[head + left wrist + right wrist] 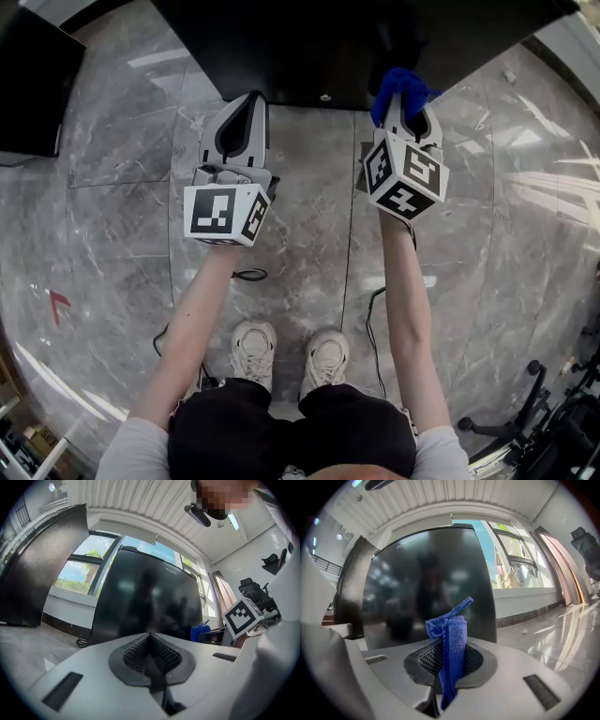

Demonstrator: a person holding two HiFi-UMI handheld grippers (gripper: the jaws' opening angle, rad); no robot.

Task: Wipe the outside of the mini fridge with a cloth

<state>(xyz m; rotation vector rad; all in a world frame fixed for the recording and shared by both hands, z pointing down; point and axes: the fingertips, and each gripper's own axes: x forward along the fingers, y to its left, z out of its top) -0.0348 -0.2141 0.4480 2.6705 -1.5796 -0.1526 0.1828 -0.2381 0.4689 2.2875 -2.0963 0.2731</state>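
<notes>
The black mini fridge point(356, 42) stands on the floor ahead of me; its glossy door fills the left gripper view point(150, 597) and the right gripper view point(426, 583). My right gripper point(405, 101) is shut on a folded blue cloth point(398, 86), whose end sticks up between the ribbed pads point(451, 639), close to the fridge's front edge. My left gripper point(242, 117) is shut with nothing in it, its jaws pressed together point(151, 651), a little short of the fridge. The blue cloth point(201, 632) also shows at the right of the left gripper view.
The floor is grey marble tile point(122, 187). A second black cabinet point(28, 84) stands at the far left. Cables point(248, 275) lie near my feet. An office chair base point(525, 412) is at the lower right. Windows point(520, 569) run behind the fridge.
</notes>
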